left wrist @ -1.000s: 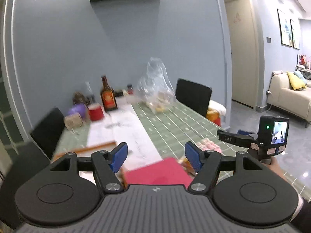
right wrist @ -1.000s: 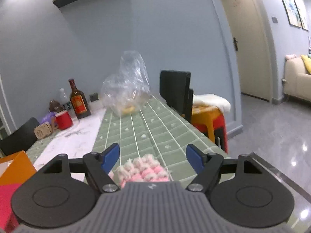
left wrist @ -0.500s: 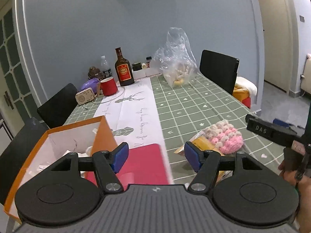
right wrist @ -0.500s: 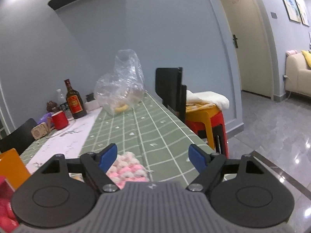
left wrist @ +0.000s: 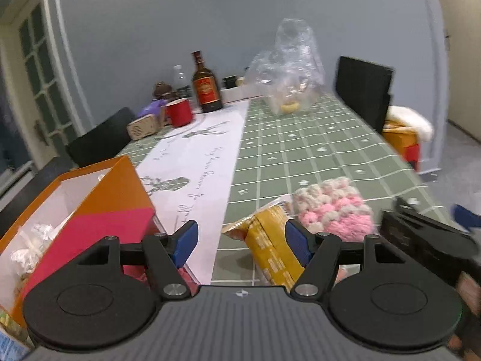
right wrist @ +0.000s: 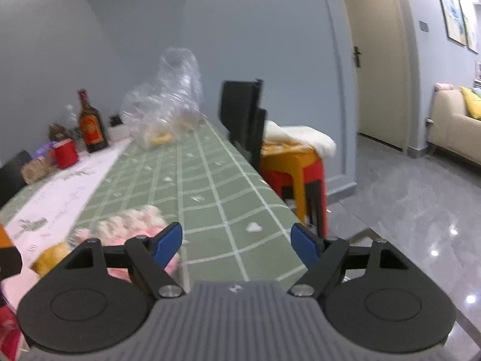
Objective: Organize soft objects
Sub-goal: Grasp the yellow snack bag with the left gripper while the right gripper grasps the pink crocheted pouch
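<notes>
step: approach, nothing grasped | left gripper (left wrist: pixel 241 242) fingers wide, right gripper (right wrist: pixel 236 244) fingers wide | pink-and-cream crocheted soft piece (left wrist: pixel 333 207) on green checked bench (left wrist: pixel 315 150), beside yellow crinkly packet (left wrist: pixel 270 246) | next: likely grasp it, carry to open orange-and-pink cardboard box (left wrist: pixel 99 198)

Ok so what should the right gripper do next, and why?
Probably shift the right gripper left over the pink knitted thing. Its jaws are open and empty, and the knit lies off its left finger, on the table.
</notes>
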Action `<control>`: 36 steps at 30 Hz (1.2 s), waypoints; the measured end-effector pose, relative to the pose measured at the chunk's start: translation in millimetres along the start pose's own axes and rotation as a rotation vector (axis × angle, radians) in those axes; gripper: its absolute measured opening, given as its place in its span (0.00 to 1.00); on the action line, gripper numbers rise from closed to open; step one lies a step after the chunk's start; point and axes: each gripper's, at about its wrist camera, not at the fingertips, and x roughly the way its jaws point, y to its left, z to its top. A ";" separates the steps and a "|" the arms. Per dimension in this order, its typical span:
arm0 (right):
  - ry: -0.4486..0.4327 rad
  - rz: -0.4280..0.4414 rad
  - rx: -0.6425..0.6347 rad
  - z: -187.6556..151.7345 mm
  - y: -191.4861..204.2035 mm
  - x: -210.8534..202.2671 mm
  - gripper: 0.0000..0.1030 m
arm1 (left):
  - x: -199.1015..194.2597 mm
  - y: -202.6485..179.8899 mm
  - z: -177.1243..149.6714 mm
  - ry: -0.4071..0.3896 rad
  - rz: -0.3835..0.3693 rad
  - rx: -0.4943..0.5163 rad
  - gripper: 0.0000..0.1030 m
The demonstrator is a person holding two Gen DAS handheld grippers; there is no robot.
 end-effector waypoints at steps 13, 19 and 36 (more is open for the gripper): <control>0.114 0.084 0.070 0.4 -8.5 11.8 0.75 | 46.9 -27.4 -10.2 0.073 0.068 -0.089 0.87; 0.124 0.130 0.146 2.1 -16.9 12.1 0.75 | 53.5 -26.3 -10.3 0.072 0.039 -0.131 0.90; -0.022 0.195 0.153 5.7 -11.7 -5.4 0.76 | 48.0 -21.4 -32.6 0.132 0.013 -0.115 0.65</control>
